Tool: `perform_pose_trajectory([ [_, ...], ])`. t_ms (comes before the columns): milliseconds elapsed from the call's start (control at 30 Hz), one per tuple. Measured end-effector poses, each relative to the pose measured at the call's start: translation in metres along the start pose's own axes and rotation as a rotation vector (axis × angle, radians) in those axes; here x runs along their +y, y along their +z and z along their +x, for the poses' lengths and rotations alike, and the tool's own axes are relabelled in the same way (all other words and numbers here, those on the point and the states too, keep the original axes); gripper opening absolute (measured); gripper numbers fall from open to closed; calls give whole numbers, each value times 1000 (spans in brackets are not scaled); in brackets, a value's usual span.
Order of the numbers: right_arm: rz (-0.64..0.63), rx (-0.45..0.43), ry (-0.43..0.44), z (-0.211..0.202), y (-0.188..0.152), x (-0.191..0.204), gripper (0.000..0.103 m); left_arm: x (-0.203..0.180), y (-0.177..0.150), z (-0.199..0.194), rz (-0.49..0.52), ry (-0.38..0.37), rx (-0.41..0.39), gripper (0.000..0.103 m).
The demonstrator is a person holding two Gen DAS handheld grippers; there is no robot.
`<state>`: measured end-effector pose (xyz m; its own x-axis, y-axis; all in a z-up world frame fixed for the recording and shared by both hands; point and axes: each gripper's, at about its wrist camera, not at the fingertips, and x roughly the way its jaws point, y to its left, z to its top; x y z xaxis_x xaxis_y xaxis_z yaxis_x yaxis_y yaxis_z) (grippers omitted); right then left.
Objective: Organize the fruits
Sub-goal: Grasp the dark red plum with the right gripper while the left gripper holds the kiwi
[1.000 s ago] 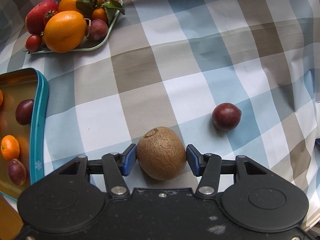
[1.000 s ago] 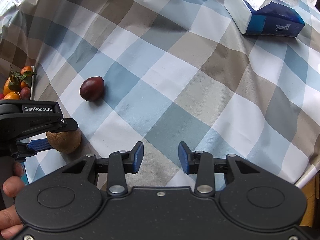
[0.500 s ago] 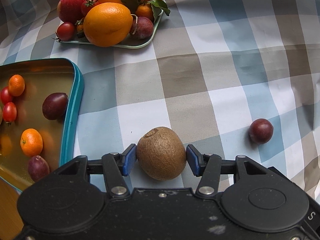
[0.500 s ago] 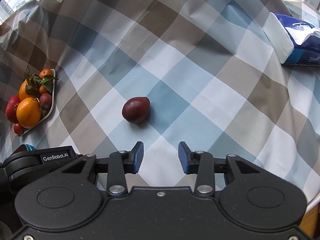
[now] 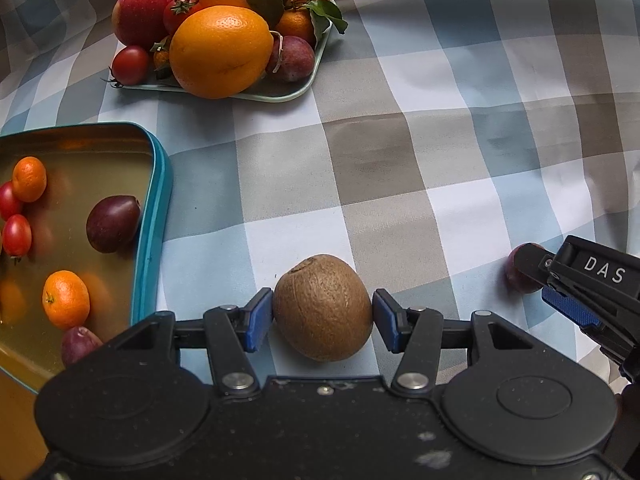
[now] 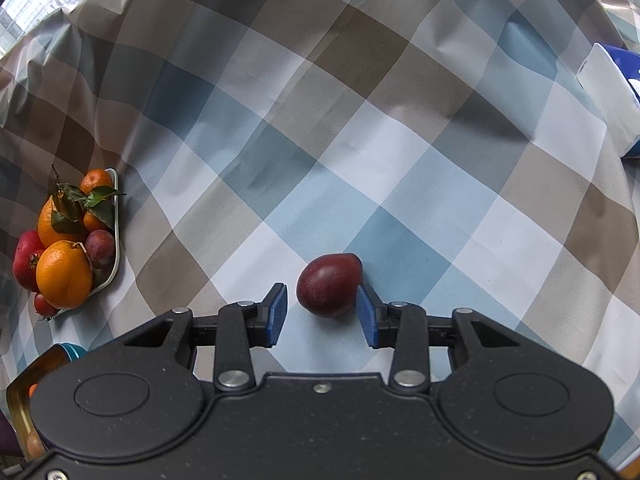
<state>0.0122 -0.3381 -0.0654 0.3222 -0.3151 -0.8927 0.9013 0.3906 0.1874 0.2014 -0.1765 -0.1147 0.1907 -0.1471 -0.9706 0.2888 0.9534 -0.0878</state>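
The left gripper point(image 5: 323, 320) has its blue pads clamped on a brown kiwi point(image 5: 323, 307), one pad on each flank, stem end tipped up and away from the camera. Off to its left sits the teal-rimmed gold tin point(image 5: 154, 216), already holding small oranges, cherry tomatoes and dark plums. That tin looks like the kiwi's destination, so the carry runs sideways to the left and over the rim.

The right gripper point(image 6: 322, 312) is the story now. Its jaws stand partly apart and empty, and a dark red plum point(image 6: 330, 285) lies on the checked tablecloth point(image 6: 400, 184) right at the mouth of the gap, just ahead of the fingertips. The plum sits closer to the right pad than the left, and whether it touches that pad cannot be told. Its long axis runs roughly across the gap, with the narrower end toward the right finger. The gap looks barely wider than the fruit, so the fit seems snug. The right hand is plainly the nearer one. A short push forward and down would likely seat the plum squarely between the pads.

Far left, the pale green tray point(image 6: 116, 256) is piled with large oranges, an apple and leafy tangerines.
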Motion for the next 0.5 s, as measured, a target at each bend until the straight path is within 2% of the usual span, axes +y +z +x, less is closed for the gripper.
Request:
perform_pose_trajectory([
  [67, -1, 1, -8, 4, 1, 2, 53, -1, 0, 0, 4, 2, -2, 55],
  [233, -34, -40, -66, 8, 1, 7, 51, -6, 1, 0, 25, 15, -11, 55],
  [500, -63, -35, -74, 10, -7, 4, 48, -8, 0, -1, 46, 25, -17, 55],
])
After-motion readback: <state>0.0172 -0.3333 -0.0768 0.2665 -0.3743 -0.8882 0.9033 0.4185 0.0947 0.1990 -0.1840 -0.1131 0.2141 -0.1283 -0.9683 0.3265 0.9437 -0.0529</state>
